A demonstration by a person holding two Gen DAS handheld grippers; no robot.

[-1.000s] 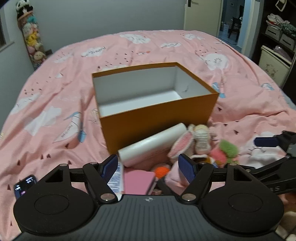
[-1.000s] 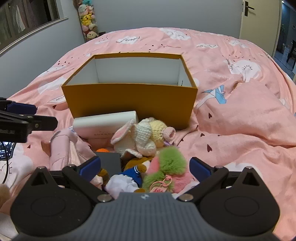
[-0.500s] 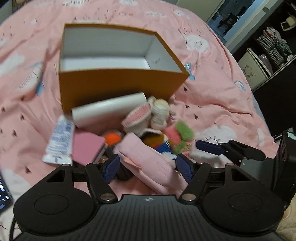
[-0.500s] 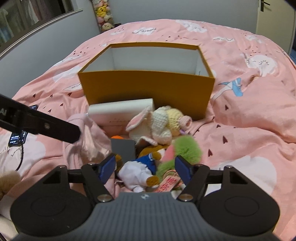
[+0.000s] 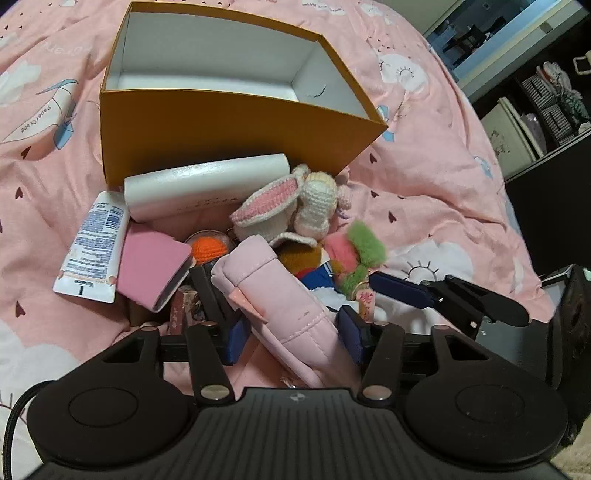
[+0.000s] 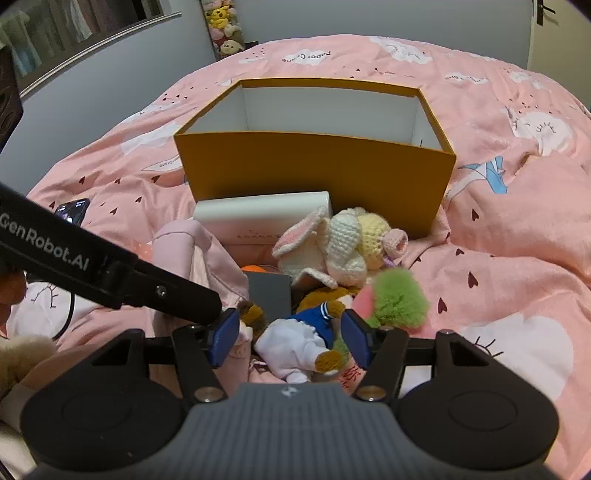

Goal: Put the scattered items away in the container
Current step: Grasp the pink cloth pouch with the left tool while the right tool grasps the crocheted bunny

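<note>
An open orange box (image 5: 229, 129) with a white inside stands on the pink bed; it also shows in the right wrist view (image 6: 314, 173). In front of it lies a heap: a white box (image 5: 207, 184), a crochet bunny (image 5: 291, 206), a cream tube (image 5: 92, 243), a pink pad (image 5: 151, 266), an orange ball (image 5: 208, 249), a green-pink pompom (image 6: 397, 299). My left gripper (image 5: 291, 338) is open, its pads on either side of a pink padded pouch (image 5: 284, 306). My right gripper (image 6: 290, 341) is open around a small bear doll in blue and white (image 6: 299, 339).
A phone (image 6: 72, 210) lies on the bedspread at the left. Plush toys (image 6: 225, 26) hang by the far wall. Shelves with baskets (image 5: 546, 107) stand beyond the bed's right side. A dark flat case (image 6: 269, 295) lies in the heap.
Both grippers have dropped and moved forward into the heap. The left now straddles the pink pouch, the right straddles the bear doll. The right jaws have narrowed.
</note>
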